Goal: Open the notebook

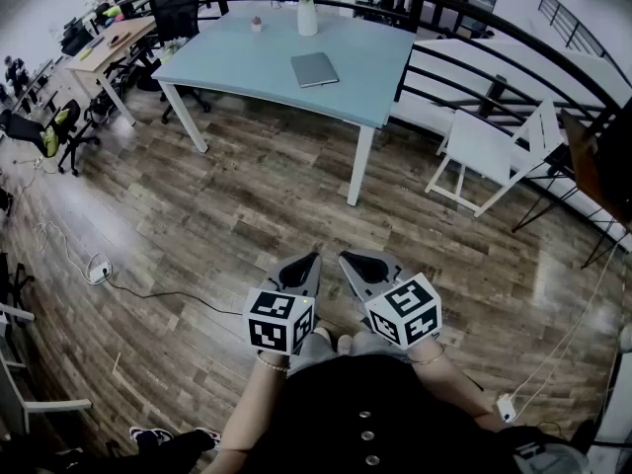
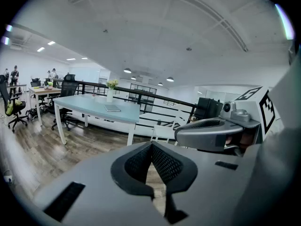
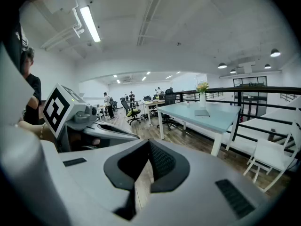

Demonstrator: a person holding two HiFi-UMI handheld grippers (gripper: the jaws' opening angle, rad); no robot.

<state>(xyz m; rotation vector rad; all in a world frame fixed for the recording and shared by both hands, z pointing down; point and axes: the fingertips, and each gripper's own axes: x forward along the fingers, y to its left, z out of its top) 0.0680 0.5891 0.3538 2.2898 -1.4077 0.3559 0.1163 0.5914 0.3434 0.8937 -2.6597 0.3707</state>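
A person stands on a wooden floor (image 1: 197, 215), seen from above, holding a gripper in each hand close to the waist. The left gripper (image 1: 308, 265) and right gripper (image 1: 357, 263) sit side by side, just apart, both pointing forward and slightly down. Each carries a cube with black-and-white square markers.

In the left gripper view, the two dark ribbed pads (image 2: 164, 163) meet at their tips. Nothing is between them; only floor shows through the small gap behind the tips. The right gripper view shows the same: the jaws are fully together and hold nothing.

The notebook (image 1: 314, 69) is grey and closed. It lies flat on a pale blue table (image 1: 247, 62) well ahead of the person, far from both grippers, with open floor in between. It sits toward the middle of the tabletop, slightly turned. In the left gripper view the notebook (image 2: 112, 108) appears small, above and left of the closed jaws. In the right gripper view it (image 3: 201, 113) appears above and right of them. Neither gripper touches it or the table.

A white vase (image 1: 307, 16) of yellow flowers stands on the table behind the notebook, near the far edge. A white chair (image 1: 484, 151) stands to the right of the table, beside a black railing (image 1: 474, 77). Desks and office chairs fill the far left.
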